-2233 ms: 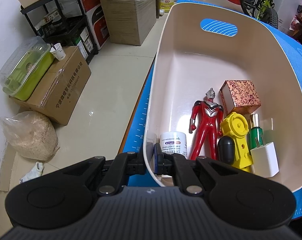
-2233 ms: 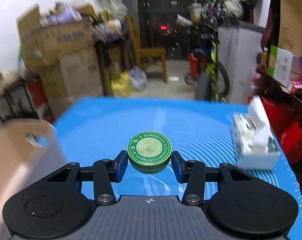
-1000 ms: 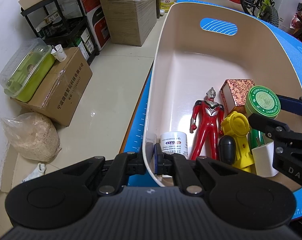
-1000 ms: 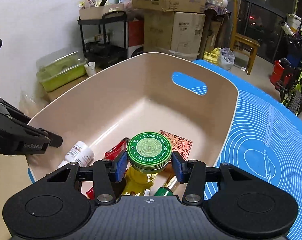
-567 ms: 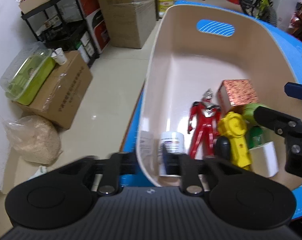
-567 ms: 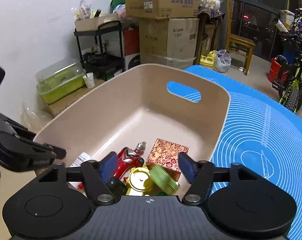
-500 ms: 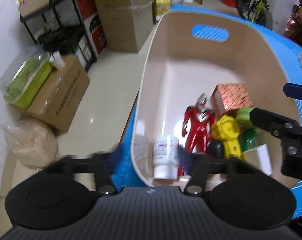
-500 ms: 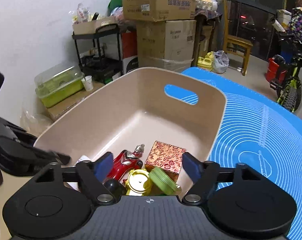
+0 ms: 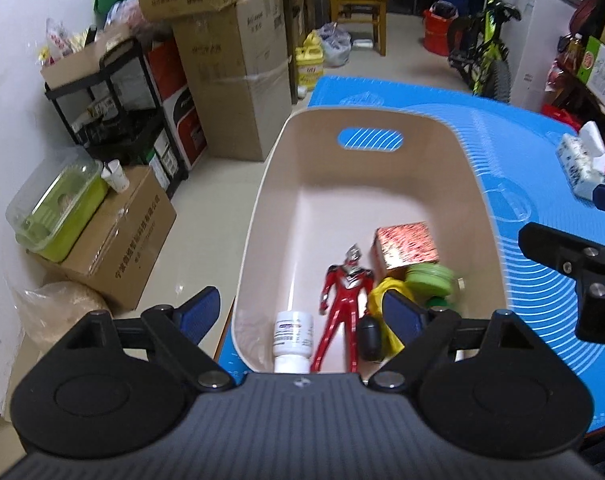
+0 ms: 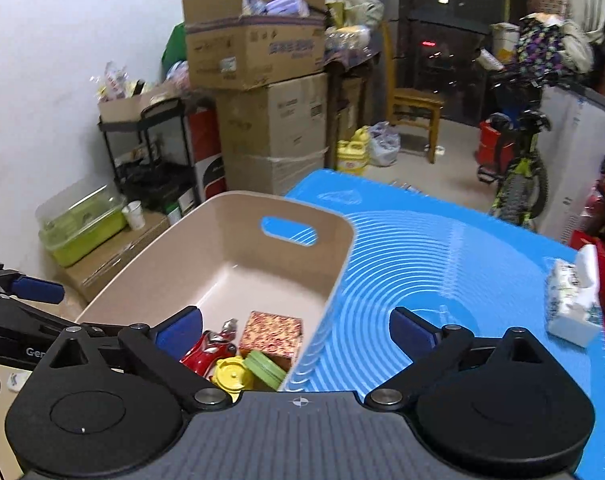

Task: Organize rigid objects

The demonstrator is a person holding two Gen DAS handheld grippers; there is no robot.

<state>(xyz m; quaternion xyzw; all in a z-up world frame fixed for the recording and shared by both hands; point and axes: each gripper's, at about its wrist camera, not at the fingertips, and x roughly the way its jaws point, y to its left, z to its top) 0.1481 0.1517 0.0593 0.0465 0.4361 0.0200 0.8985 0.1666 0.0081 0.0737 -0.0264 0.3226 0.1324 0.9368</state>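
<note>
A beige bin (image 9: 258, 208) (image 10: 334, 264) stands on the blue mat (image 10: 442, 264). Inside lie a red hero figure (image 9: 344, 292), a white bottle (image 9: 293, 336), a yellow toy (image 10: 230, 374), a patterned box (image 9: 406, 244) and the green ointment tin (image 9: 428, 280) (image 10: 266, 366), tilted against the box. My left gripper (image 9: 302, 314) is open and empty above the bin's near end. My right gripper (image 10: 296, 330) is open and empty above the bin's right wall; it also shows in the left wrist view (image 9: 574, 256).
A tissue pack (image 10: 570, 296) sits at the mat's right edge. Beyond the table's left side are cardboard boxes (image 9: 238, 64), a black shelf (image 9: 114, 104), a green container (image 9: 58, 208) and a grain sack (image 9: 58, 312). A bicycle (image 10: 522, 168) and chair (image 10: 414, 108) stand behind.
My right gripper opened and dropped the green tin into the bin, then lifted back. My left gripper let go of the bin's rim, opened wide and rose.
</note>
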